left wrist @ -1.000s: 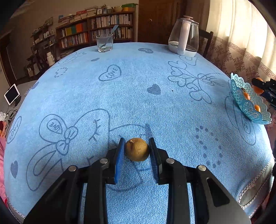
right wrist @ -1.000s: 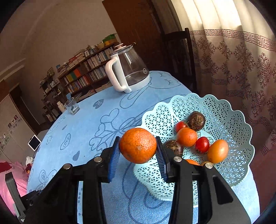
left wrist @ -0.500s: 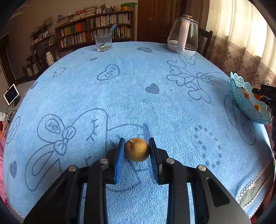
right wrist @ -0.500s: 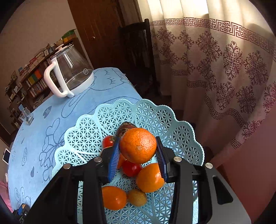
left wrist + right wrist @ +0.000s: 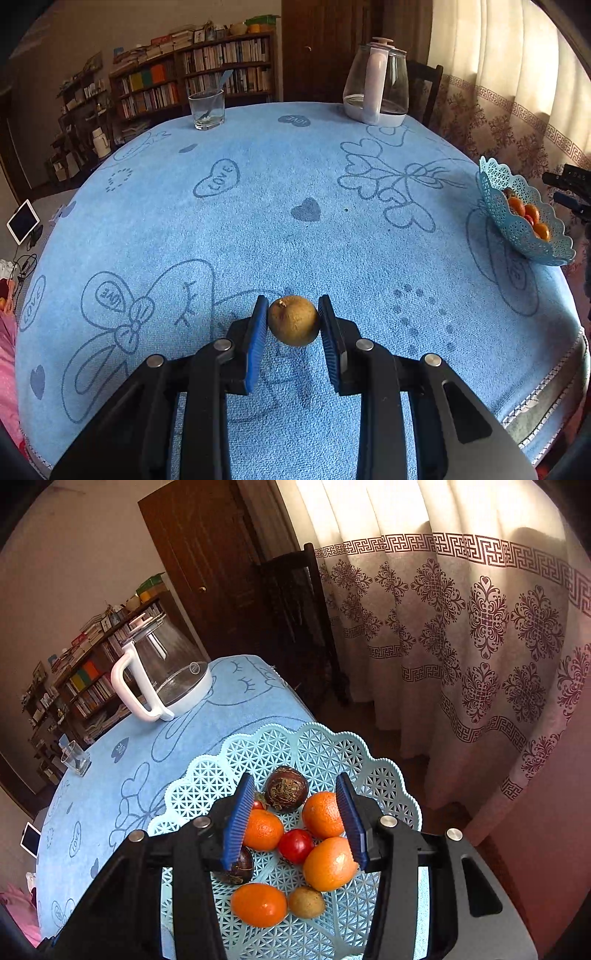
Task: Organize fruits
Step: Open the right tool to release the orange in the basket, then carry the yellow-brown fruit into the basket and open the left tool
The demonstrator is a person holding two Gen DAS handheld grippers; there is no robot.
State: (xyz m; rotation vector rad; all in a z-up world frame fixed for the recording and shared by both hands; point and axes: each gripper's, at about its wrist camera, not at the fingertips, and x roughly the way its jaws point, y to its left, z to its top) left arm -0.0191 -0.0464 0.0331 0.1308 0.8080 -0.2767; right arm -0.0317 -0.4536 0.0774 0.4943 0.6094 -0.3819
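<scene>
My left gripper [image 5: 293,315] is shut on a small brown round fruit [image 5: 293,320], held over the blue tablecloth [image 5: 258,221] near its front edge. The light blue lattice fruit basket [image 5: 524,236] stands at the table's right edge. In the right wrist view my right gripper [image 5: 295,801] is open and empty above the basket [image 5: 369,771]. The basket holds several oranges [image 5: 323,814], a red tomato [image 5: 295,845], dark round fruits [image 5: 286,788] and a small brown fruit [image 5: 306,902].
A glass jug with a white handle [image 5: 376,85] and a drinking glass [image 5: 207,109] stand at the table's far edge. A dark chair [image 5: 299,602] and a patterned curtain [image 5: 480,627] are behind the basket. Bookshelves [image 5: 184,77] line the far wall.
My right gripper opened and let the orange go into the basket, where it lies among the other fruit. My left gripper still holds the brown fruit and has lifted it slightly.
</scene>
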